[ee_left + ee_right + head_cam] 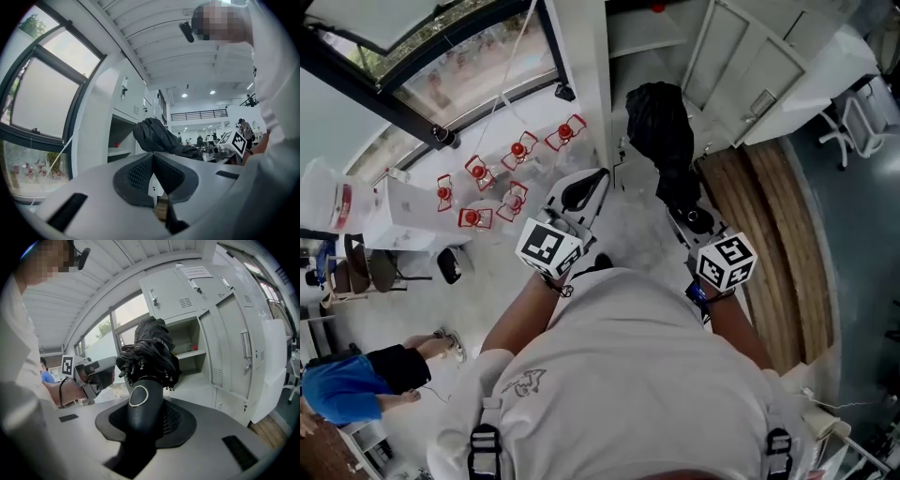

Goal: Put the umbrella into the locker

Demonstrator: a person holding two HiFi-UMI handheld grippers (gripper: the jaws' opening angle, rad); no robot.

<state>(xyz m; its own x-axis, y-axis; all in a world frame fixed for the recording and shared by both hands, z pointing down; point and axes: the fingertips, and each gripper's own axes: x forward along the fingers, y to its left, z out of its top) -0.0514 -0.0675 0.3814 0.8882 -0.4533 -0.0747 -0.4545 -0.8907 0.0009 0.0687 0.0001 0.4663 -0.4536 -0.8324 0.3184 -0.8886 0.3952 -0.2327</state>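
My right gripper (692,217) is shut on the handle of the folded black umbrella (657,127). The umbrella's bunched canopy (151,348) sticks out ahead of the right gripper (145,411), towards the white lockers (741,75). One locker compartment (187,352) stands open with a shelf inside, just beyond the canopy. My left gripper (584,190) hangs beside the umbrella on its left. Its jaws are shut with nothing between them (152,159). From the left gripper view the umbrella (154,136) shows to the right of the open compartment (119,140).
A white pillar (581,84) and a large window (459,66) stand left of the lockers. A wooden floor strip (778,244) runs along the right. A person in a blue top (347,389) is at the lower left, near a dark chair (370,272). A white chair (853,122) stands far right.
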